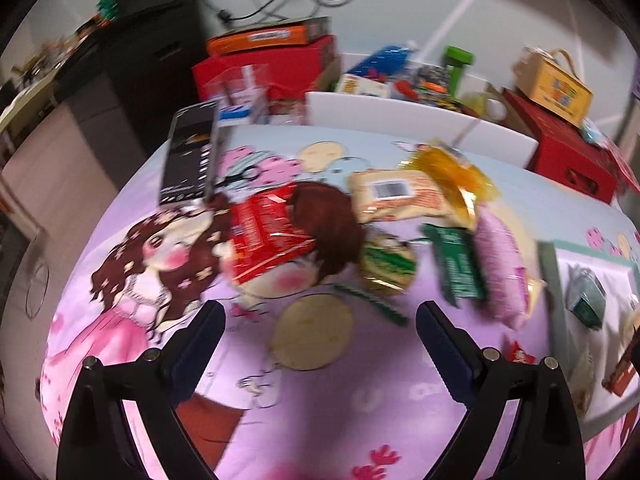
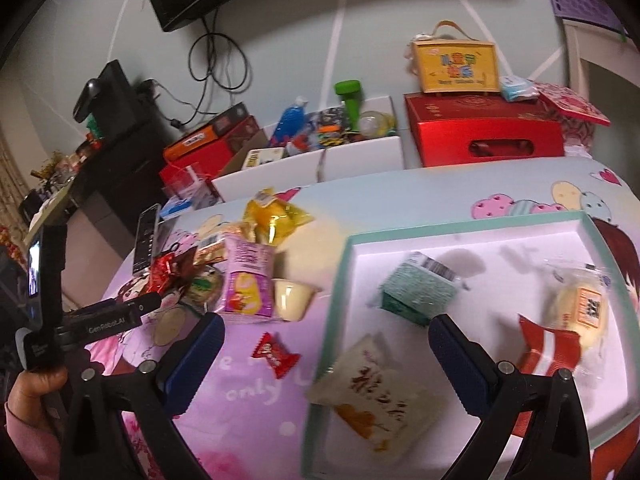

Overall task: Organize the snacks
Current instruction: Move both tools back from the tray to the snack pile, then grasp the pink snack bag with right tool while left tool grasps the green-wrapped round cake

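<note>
A pile of snack packets lies on the cartoon tablecloth: a red packet [image 1: 268, 232], a beige packet [image 1: 396, 194], a yellow packet [image 1: 452, 172], a green packet [image 1: 458, 264] and a pink packet [image 1: 502, 268]. My left gripper [image 1: 320, 316] is open and empty, hovering in front of the pile. A shallow teal-rimmed tray [image 2: 334, 280] holds a green packet [image 2: 420, 290], a beige packet [image 2: 376, 396], a red packet [image 2: 548, 350] and a wrapped bun [image 2: 580, 312]. My right gripper [image 2: 326, 336] is open and empty above the tray's left rim. A small red candy [image 2: 275, 354] lies left of the tray.
A phone [image 1: 188, 156] stands upright at the table's far left. A pudding cup [image 2: 292, 300] sits beside the pink packet [image 2: 248, 280]. White boxes [image 2: 360, 156], red boxes [image 2: 484, 132] and a yellow case [image 2: 456, 64] line the wall behind the table. The left gripper's handle [image 2: 92, 320] shows at left.
</note>
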`<state>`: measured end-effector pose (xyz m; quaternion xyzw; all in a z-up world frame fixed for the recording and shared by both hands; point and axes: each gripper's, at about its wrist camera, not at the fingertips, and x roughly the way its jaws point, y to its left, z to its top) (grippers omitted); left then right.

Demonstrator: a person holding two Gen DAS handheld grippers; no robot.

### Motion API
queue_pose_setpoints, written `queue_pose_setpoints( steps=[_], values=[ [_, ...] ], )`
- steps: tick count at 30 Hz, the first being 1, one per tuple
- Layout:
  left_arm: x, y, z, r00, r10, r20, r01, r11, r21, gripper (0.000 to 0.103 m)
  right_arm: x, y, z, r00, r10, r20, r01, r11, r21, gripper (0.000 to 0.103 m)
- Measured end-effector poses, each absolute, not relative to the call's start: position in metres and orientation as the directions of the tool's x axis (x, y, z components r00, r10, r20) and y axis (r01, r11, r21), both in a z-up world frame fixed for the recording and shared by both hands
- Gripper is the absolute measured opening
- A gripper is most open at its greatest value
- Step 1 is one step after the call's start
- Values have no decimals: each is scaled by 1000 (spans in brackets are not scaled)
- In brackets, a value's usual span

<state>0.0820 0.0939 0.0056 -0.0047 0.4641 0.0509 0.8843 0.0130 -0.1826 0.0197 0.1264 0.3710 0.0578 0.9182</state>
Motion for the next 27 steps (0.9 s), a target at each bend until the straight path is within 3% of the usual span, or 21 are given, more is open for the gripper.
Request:
queue_pose_setpoints(
  steps=[7,27],
  values=[
    [79,122,3,541,119,-833,-169,985,31,96,20,-168,19,710,244,-660,-40,950,308,103],
    [104,117,2,560,-28,-828,-98,990,-100,96,56,-116,-4,669,277,-690,-78,949,305,103]
  ],
)
